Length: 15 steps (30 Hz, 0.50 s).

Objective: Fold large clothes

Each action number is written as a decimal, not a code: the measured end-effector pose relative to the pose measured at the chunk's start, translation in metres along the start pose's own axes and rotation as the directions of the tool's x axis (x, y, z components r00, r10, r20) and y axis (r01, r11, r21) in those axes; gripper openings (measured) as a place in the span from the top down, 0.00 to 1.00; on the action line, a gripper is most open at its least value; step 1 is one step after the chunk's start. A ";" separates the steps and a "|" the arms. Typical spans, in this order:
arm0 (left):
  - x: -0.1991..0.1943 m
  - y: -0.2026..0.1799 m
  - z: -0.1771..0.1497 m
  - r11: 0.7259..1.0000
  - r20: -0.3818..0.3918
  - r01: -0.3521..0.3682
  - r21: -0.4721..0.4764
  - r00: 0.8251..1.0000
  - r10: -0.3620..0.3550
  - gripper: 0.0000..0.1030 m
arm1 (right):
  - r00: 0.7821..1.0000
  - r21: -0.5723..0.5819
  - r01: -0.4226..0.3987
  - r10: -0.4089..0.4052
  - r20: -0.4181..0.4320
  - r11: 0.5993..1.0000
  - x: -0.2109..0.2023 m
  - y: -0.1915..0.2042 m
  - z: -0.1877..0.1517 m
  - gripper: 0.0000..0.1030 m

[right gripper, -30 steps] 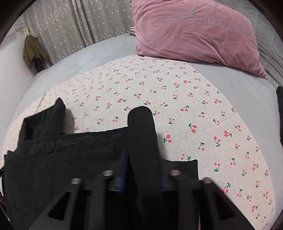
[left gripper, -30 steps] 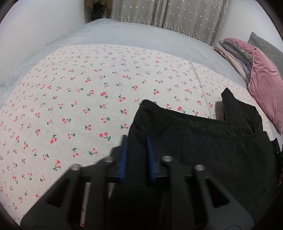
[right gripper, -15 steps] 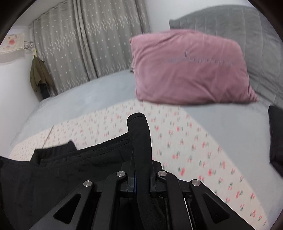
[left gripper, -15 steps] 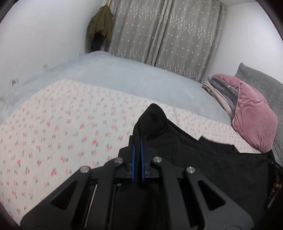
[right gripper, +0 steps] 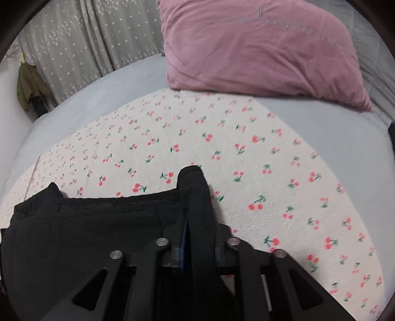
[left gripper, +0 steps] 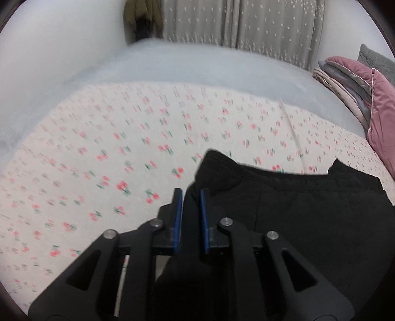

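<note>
A: What lies around the black garment (left gripper: 308, 222)?

B: It rests on a cherry-print sheet (left gripper: 111, 148) spread over a grey-blue bed cover (left gripper: 197, 66). From the left wrist camera, a pink pillow (left gripper: 380, 118) sits at about three o'clock, leaning by a stack of folded bedding (left gripper: 345, 84), with star-dotted curtains (left gripper: 242, 22) at twelve and an olive coat (left gripper: 140, 12) hanging at eleven.

A: And from the right wrist?

B: The pink pillow fills one o'clock, well apart from the garment. The curtains stand at eleven, the coat at nine to ten. A dark shape at the three o'clock edge is too cut off to name.

A: Does anything block the view?

B: Each gripper's own black frame covers the six o'clock part, and the cloth bunched between the fingers hides part of them.

A: How do the fingers stand?

B: The left gripper (left gripper: 191, 197) has just been opening; its two blue pads stand a little apart with a fold of garment between them, and whether they press it cannot be told. The right gripper (right gripper: 197, 217) has likewise just been opening; a thick fold rises between its fingers, only one blue pad shows, so the hold cannot be told.

A: Counts?

B: One garment, two grippers, one pillow, one coat.
</note>
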<state>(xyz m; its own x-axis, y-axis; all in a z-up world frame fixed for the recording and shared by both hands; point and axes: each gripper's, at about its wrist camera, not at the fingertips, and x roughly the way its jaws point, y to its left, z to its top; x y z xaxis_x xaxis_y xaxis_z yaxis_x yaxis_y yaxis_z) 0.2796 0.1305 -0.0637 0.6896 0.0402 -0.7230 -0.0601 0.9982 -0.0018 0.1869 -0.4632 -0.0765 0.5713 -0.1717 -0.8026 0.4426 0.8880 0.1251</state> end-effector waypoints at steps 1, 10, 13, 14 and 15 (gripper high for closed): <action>-0.007 -0.002 0.001 1.000 0.017 -0.003 0.013 1.000 0.002 0.66 | 1.000 -0.020 0.025 -0.024 0.012 1.000 -0.006 0.002 0.001 0.73; -0.058 -0.051 -0.011 0.981 0.014 0.142 0.132 0.989 -0.145 0.34 | 0.994 -0.134 0.031 -0.016 0.110 0.991 -0.066 0.038 -0.011 0.36; -0.054 -0.080 -0.021 0.969 -0.021 0.175 0.176 0.984 -0.174 0.25 | 0.994 -0.186 -0.018 0.039 0.106 0.982 -0.075 0.064 -0.017 0.35; -0.050 -0.090 -0.025 0.964 -0.034 0.180 0.195 0.984 -0.177 0.24 | 0.993 -0.199 -0.036 0.057 0.099 0.979 -0.076 0.072 -0.020 0.34; -0.046 -0.097 -0.027 0.962 -0.044 0.181 0.205 0.983 -0.176 0.23 | 0.993 -0.210 -0.060 0.081 0.090 0.976 -0.075 0.080 -0.021 0.34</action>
<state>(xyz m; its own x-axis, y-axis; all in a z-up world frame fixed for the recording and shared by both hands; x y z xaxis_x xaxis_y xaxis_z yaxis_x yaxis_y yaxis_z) 0.2342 0.0306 -0.0495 0.6570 -0.1379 -0.7411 0.2147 0.9766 0.0087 0.1649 -0.3705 -0.0190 0.6652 -0.1372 -0.7339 0.2520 0.9665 0.0477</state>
